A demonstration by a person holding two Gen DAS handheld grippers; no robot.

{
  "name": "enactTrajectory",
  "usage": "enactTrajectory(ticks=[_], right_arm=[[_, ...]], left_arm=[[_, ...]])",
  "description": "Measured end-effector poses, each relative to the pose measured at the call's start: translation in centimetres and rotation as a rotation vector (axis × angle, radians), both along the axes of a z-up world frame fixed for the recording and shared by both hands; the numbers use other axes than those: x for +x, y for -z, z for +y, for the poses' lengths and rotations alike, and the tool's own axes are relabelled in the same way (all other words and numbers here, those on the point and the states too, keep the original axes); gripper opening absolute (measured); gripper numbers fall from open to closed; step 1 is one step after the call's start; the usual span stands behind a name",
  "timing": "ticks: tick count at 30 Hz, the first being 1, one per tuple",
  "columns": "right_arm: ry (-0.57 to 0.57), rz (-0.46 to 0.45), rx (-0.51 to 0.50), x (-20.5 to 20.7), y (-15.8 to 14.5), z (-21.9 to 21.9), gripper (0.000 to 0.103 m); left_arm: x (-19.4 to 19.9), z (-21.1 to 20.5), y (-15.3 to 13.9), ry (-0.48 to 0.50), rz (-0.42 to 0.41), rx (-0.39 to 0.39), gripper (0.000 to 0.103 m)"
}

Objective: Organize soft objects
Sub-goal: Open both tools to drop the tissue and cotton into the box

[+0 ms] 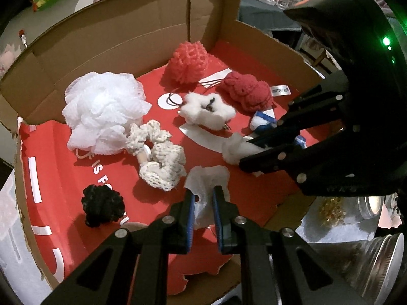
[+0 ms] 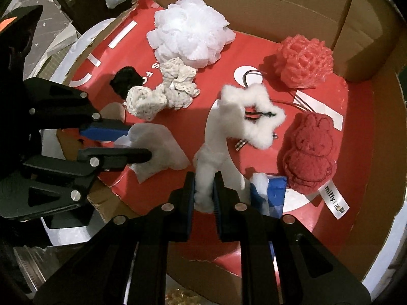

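An open cardboard box (image 1: 84, 50) with a red printed floor holds the soft things. My left gripper (image 1: 203, 196) is shut on a thin white tissue sheet (image 1: 207, 178) near the box's front edge; the right wrist view shows this gripper (image 2: 138, 142) and the sheet (image 2: 162, 150) at the left. My right gripper (image 2: 205, 181) is shut on a white cotton wad (image 2: 203, 170); in the left wrist view this gripper (image 1: 244, 152) and the wad (image 1: 232, 150) are at the right. A white mesh pouf (image 1: 101, 109), a cream crochet scrunchie (image 1: 162, 157) and a black scrunchie (image 1: 103, 206) lie to the left.
Farther back lie a coral mesh pouf (image 1: 188, 61), a red plush bunny (image 2: 309, 152), a fluffy white star (image 2: 257, 122) and a blue-and-white item (image 2: 269, 190). Box walls rise at the back and side. Glass jars (image 1: 381, 259) stand outside the box.
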State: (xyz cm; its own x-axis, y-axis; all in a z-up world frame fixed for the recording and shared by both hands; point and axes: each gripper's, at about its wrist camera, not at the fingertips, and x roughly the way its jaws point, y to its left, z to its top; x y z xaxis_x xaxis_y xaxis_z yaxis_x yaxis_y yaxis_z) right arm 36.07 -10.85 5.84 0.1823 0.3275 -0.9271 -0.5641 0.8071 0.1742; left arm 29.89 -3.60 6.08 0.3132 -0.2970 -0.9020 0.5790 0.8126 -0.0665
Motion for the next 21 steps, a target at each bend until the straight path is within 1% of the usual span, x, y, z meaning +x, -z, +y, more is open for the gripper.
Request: enactTrajectory(ticks=[2,6,11,15,21], right_arm=[[-0.002,-0.004,-0.009,0.1,0.0,0.6,0.014],[-0.004,-0.008,-0.017,0.0,0.0,0.7,0.014],[-0.004,-0.013,-0.024,-0.1,-0.1,0.5,0.014],[-0.004,-0.019,-0.031,-0.2,-0.1,0.7,0.015],[0.012,-0.030,-0.038,-0.3,-0.3,0.8,0.015]], left_arm=[[-0.1,-0.2,0.1,0.005,-0.001,0.002,0.017],[-0.2,-0.3,0.1,0.009,-0.006,0.009,0.024],[-0.3,-0.2,0.1,0.008,-0.007,0.010,0.025],[-0.5,0.2,-0.1,-0.004,-0.017,-0.003,0.036],[-1.2,1.3,-1.2,-0.031,-0.051,-0.034,0.047]])
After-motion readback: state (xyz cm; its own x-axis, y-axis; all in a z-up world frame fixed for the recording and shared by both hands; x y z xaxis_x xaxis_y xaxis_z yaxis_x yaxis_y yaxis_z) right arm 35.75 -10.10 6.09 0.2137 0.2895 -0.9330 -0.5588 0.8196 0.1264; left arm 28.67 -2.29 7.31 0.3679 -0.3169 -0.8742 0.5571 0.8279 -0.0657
